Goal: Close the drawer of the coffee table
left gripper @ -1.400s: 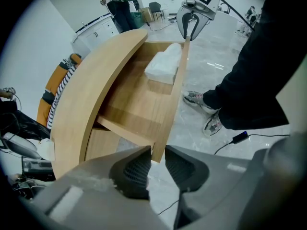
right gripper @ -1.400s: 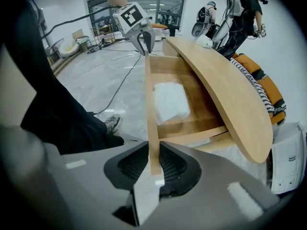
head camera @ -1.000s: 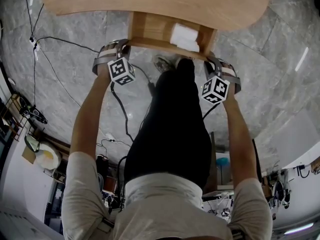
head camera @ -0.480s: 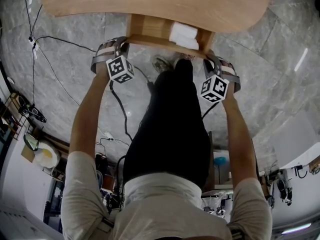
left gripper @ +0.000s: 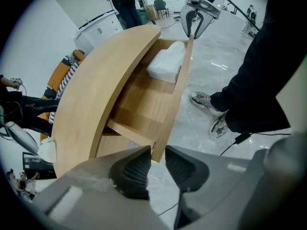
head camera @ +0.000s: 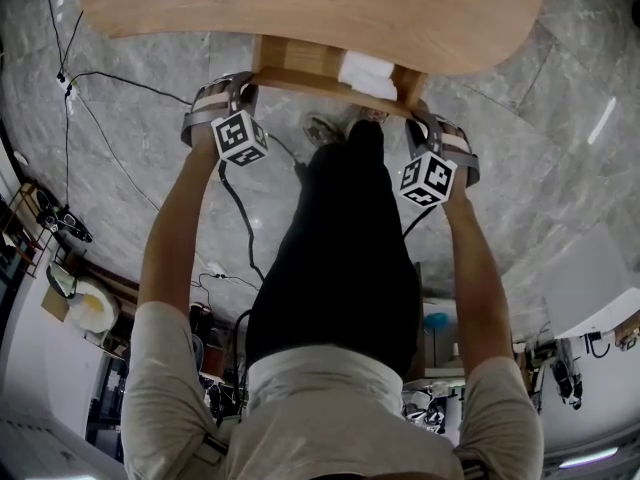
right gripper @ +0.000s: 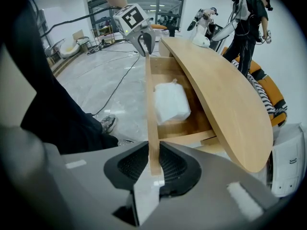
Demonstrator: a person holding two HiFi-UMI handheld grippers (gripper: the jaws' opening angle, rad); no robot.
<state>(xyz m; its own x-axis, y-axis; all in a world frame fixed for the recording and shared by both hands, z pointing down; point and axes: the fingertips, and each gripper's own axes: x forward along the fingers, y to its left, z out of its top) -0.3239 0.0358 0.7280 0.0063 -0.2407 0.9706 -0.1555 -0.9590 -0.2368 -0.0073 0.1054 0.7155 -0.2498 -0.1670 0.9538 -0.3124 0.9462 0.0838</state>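
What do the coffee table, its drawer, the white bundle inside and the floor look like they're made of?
Coffee table and drawer: pale wood or veneer, matte, with visible grain. White bundle: probably soft plastic wrap or cloth, crinkled and faintly shiny; can't tell which. Floor: polished grey stone or marble-look tile, veined, with bright reflections.

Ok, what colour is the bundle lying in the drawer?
White. The bundle shows best in the right gripper view, inside the light wooden drawer.

White soft packet point(right gripper: 171, 103); black cables point(head camera: 125, 80) across grey marble floor point(head camera: 560, 128); orange seat point(right gripper: 277, 96) with striped cloth
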